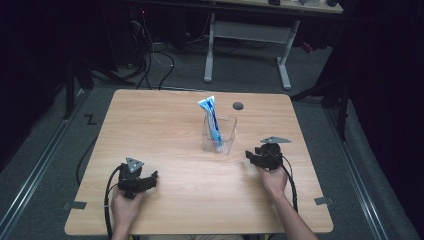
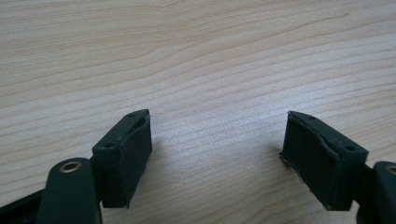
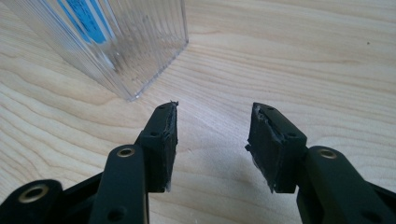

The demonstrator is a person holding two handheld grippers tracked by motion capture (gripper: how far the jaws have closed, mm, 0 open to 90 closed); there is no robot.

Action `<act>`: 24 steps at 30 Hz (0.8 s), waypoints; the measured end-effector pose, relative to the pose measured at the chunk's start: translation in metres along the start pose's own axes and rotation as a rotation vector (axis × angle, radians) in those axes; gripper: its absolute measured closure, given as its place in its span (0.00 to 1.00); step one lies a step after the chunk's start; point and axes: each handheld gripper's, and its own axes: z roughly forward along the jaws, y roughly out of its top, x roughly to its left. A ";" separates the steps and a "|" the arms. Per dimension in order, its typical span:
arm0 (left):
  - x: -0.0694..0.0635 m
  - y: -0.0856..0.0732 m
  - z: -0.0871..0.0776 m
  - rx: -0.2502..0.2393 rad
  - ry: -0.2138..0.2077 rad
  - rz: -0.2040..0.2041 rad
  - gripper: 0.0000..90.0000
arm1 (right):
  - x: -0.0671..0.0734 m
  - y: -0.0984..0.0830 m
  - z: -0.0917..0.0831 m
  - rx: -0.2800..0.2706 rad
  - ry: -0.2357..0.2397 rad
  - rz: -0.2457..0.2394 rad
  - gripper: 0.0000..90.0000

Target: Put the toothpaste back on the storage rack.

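Blue tube (image 1: 212, 120) already standing in clear container (image 1: 219, 134), mid-table. My R gripper (image 1: 256, 156) sits just beside it, jaws spread, empty. L gripper (image 1: 150, 179) near front edge, spread wide, nothing held. Looks done; I'd just back off.

Light wooden tabletop (image 1: 165, 125) with fine grain lines, clear ribbed container (image 1: 220, 134), blue and white tube (image 1: 212, 120) standing in it, black left gripper (image 1: 150, 177), black right gripper (image 1: 250, 156), dark round hole (image 1: 238, 106) near the tabletop's far edge, grey floor (image 1: 45, 165)
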 end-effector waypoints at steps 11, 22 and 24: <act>0.000 0.000 0.000 0.000 0.000 0.000 0.27 | -0.002 -0.010 0.003 0.012 -0.022 -0.004 0.58; 0.000 0.000 0.000 0.000 0.000 0.000 0.27 | -0.003 -0.017 0.004 0.013 -0.043 -0.019 0.58; 0.000 0.000 0.000 0.000 0.000 0.000 0.27 | -0.002 -0.018 0.005 0.015 -0.044 -0.018 0.57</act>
